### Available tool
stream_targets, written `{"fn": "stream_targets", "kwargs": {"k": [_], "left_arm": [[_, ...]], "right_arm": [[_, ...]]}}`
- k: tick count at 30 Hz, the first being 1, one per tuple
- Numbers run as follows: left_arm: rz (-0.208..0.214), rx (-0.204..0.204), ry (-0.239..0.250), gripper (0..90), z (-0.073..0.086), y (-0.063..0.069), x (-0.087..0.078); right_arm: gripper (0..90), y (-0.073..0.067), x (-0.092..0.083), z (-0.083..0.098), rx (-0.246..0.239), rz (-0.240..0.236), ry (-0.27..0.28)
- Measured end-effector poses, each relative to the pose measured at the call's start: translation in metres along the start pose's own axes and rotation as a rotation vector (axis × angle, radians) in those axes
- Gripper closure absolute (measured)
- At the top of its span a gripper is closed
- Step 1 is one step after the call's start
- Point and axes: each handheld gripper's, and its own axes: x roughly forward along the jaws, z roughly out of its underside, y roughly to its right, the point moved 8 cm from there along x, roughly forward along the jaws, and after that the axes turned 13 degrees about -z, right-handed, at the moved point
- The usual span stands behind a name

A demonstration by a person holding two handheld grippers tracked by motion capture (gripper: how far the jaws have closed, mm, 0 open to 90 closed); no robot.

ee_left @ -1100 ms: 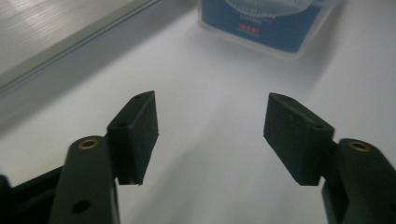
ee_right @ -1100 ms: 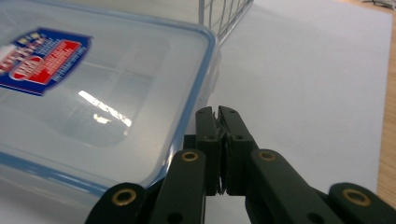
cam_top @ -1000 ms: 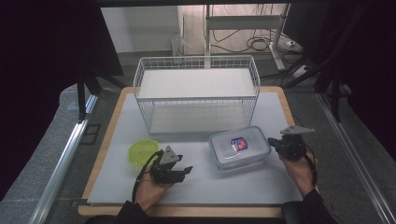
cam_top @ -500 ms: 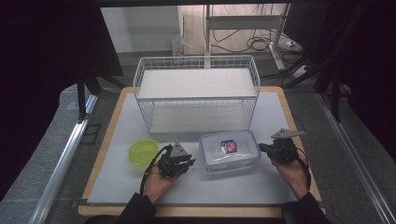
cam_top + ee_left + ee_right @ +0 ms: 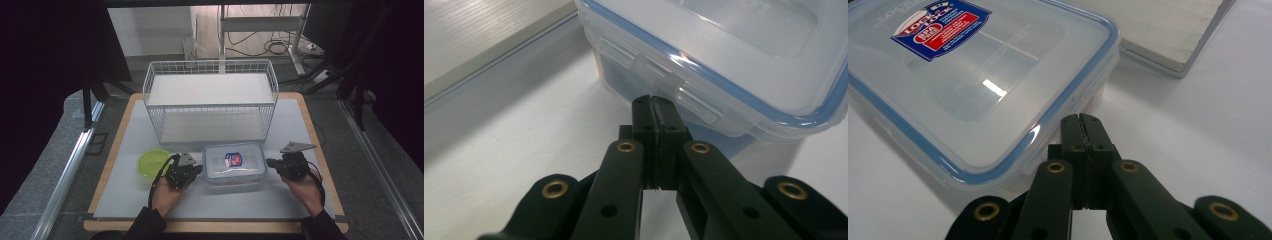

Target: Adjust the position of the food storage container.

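A clear plastic container [image 5: 234, 162] with a blue-rimmed lid and a red and blue label lies on the white mat [image 5: 125, 195], in front of the wire rack. My left gripper [image 5: 198, 169] is at its left end. Its jaws have just closed and now stand shut with nothing between them, and the tips [image 5: 655, 101] touch the side latch [image 5: 659, 75] of the container [image 5: 734, 60]. My right gripper [image 5: 270, 162] is at the container's right end. It is shut and empty, and its tips [image 5: 1082, 120] rest against the container [image 5: 973, 90] just under the lid's rim.
A green round dish [image 5: 152, 162] sits left of the left gripper. A white wire rack [image 5: 210, 100] with two shelves stands at the back of the mat. The wooden table edge [image 5: 320, 145] runs close to the right hand.
The container has slid left and squared up between the grippers. The right gripper has moved left with it. The left gripper's jaws have gone from open to shut at the container's end.
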Motion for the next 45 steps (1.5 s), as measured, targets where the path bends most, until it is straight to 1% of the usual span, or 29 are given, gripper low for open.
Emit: {"fn": "stream_targets", "kwargs": {"k": [3,4,6,9,10,12,15,17,18,19,20,21,22,23,27,28,29,30,32,33,34,36,37,38,42,45], "left_arm": [[0.018,-0.007,-0.005,89.9,0.001,0.000,-0.002],[0.023,-0.005,-0.006,90.0,0.002,0.001,-0.003],[0.019,0.009,-0.010,90.0,0.003,0.003,-0.005],[0.011,0.015,-0.013,90.0,0.004,0.005,-0.007],[0.015,0.013,-0.014,90.0,0.004,0.005,-0.007],[0.022,0.008,-0.013,90.0,0.005,0.007,-0.008],[0.019,0.017,-0.012,89.9,0.006,0.007,-0.009],[0.010,0.022,-0.014,89.9,0.005,0.005,-0.006],[-0.006,0.022,-0.015,89.8,0.004,0.003,-0.003],[-0.019,0.020,-0.014,89.9,0.004,0.002,-0.002],[-0.035,0.020,-0.012,89.8,0.004,0.000,0.001],[-0.037,0.013,-0.008,89.8,0.003,-0.002,0.003],[-0.035,0.011,-0.003,89.8,0.003,-0.003,0.004],[-0.034,0.002,-0.001,89.8,0.003,-0.003,0.004],[-0.046,-0.002,-0.018,88.5,0.005,-0.005,0.008],[-0.046,-0.007,-0.024,86.9,0.005,-0.004,0.009],[-0.046,0.000,-0.028,86.0,0.006,-0.005,0.010],[-0.047,-0.004,-0.037,85.9,0.007,-0.005,0.012],[-0.028,-0.006,-0.041,86.4,0.007,-0.003,0.013],[-0.034,0.006,-0.054,88.2,0.008,-0.001,0.015],[-0.058,0.018,-0.055,89.8,0.009,-0.001,0.015],[-0.035,-0.003,-0.056,89.9,0.008,-0.002,0.014],[-0.032,-0.009,-0.063,89.9,0.009,-0.003,0.013],[-0.032,-0.011,-0.062,90.0,0.009,-0.003,0.013],[-0.041,-0.013,-0.071,90.0,0.009,0.002,0.008],[-0.031,-0.022,-0.065,90.0,0.010,0.004,0.003]], "right_arm": [[90.0,-0.002,-0.001,0.001,0.008,-0.012,0.007],[90.0,-0.006,-0.004,-0.002,0.016,-0.032,0.035],[90.0,-0.008,-0.005,-0.003,0.016,-0.038,0.045],[90.0,-0.012,-0.006,-0.004,-0.018,-0.003,0.032],[90.0,-0.012,-0.006,-0.004,-0.022,0.000,0.031],[90.0,-0.013,-0.007,-0.004,-0.017,-0.010,0.035],[90.0,-0.014,-0.008,-0.003,-0.021,-0.010,0.033],[90.0,-0.012,-0.007,-0.003,-0.017,-0.001,0.028],[90.0,-0.010,-0.005,-0.002,-0.015,0.009,0.016],[90.0,-0.005,-0.001,-0.001,-0.013,0.040,-0.005],[90.0,-0.002,0.001,0.000,-0.013,0.051,-0.015],[90.0,0.001,0.003,0.000,-0.009,0.044,-0.020],[90.0,0.001,0.004,-0.001,-0.001,0.032,-0.009],[90.0,0.002,0.004,-0.002,-0.005,0.030,-0.008],[90.0,0.003,0.004,-0.001,0.007,0.019,-0.001],[90.0,0.003,0.005,-0.001,0.013,0.024,-0.009],[90.0,0.004,0.007,0.000,0.015,0.030,-0.025],[90.0,0.005,0.009,0.002,0.012,0.035,-0.042],[90.0,0.005,0.018,0.005,-0.004,0.045,-0.091],[90.0,0.004,0.019,0.004,-0.017,0.048,-0.084],[90.0,0.002,0.020,0.003,-0.021,0.026,-0.088],[90.0,0.000,0.021,0.003,-0.032,0.032,-0.090],[90.0,0.000,0.021,0.004,-0.031,0.029,-0.091],[90.0,-0.001,0.021,0.004,-0.022,0.020,-0.085],[90.0,-0.004,0.021,0.005,-0.035,0.027,-0.091],[90.0,-0.007,0.019,0.007,-0.036,0.024,-0.094]]}}
